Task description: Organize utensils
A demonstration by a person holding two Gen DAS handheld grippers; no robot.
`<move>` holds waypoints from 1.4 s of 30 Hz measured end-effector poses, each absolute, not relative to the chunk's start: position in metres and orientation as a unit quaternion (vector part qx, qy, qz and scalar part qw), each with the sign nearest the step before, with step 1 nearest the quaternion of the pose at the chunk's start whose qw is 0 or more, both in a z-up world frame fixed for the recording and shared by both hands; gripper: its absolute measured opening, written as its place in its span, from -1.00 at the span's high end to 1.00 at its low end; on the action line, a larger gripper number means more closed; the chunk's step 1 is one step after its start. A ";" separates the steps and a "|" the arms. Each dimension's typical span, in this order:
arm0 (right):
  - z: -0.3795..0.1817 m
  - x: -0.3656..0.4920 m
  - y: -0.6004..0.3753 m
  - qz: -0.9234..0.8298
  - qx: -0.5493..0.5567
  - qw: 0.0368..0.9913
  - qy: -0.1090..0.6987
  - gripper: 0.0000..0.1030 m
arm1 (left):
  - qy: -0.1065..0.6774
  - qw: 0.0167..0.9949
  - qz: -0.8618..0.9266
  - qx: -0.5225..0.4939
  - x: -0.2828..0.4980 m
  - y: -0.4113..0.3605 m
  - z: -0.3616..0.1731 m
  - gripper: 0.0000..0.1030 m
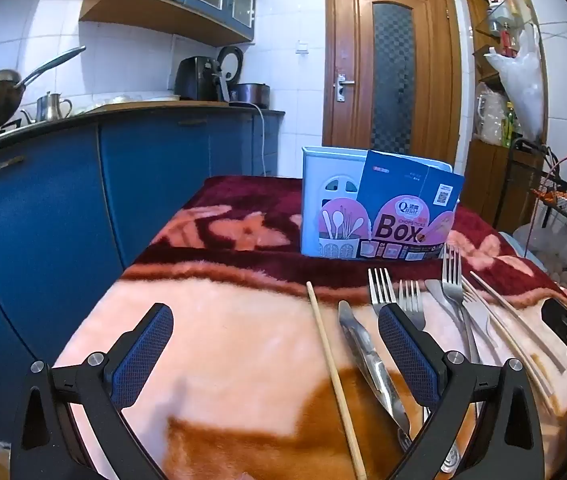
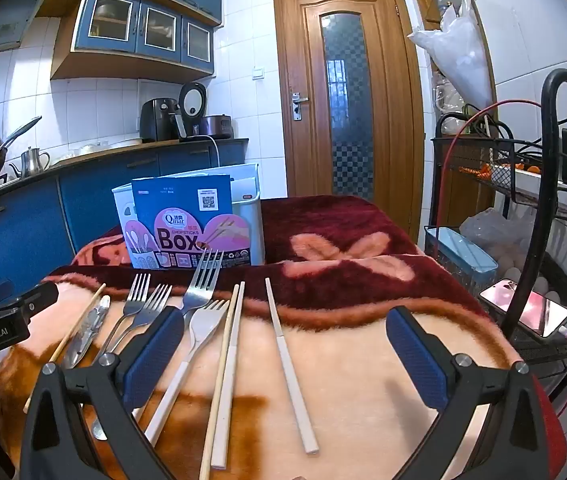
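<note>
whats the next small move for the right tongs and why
Probably ease the right tongs down around the lone white chopstick: they are open and empty, it lies between them on the blanket, and the utensil box stands behind.

The card sleeve on the white holder reads "Box" in big dark letters, with "CHOPSTICKS" above it and a logo starting with "Q". The left claw's black body, seen from the right, says "GenRobot.AI".
</note>
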State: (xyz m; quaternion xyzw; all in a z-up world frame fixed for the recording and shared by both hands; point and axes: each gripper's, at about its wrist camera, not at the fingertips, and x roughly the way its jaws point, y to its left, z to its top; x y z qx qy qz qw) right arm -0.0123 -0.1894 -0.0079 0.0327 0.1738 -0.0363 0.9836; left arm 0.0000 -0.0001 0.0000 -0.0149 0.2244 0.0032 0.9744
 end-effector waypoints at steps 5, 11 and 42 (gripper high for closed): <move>-0.008 -0.013 -0.189 -0.036 0.033 0.984 0.173 -1.00 | 0.222 0.975 0.003 -0.015 -0.002 -0.001 0.001 -0.98; -0.008 -0.013 -0.190 -0.035 0.034 0.984 0.172 -1.00 | 0.227 0.974 0.003 -0.021 0.002 0.001 -0.001 -0.98; -0.006 -0.014 -0.188 -0.033 0.033 0.984 0.170 -1.00 | 0.225 0.974 0.003 -0.016 0.000 0.002 0.001 -0.98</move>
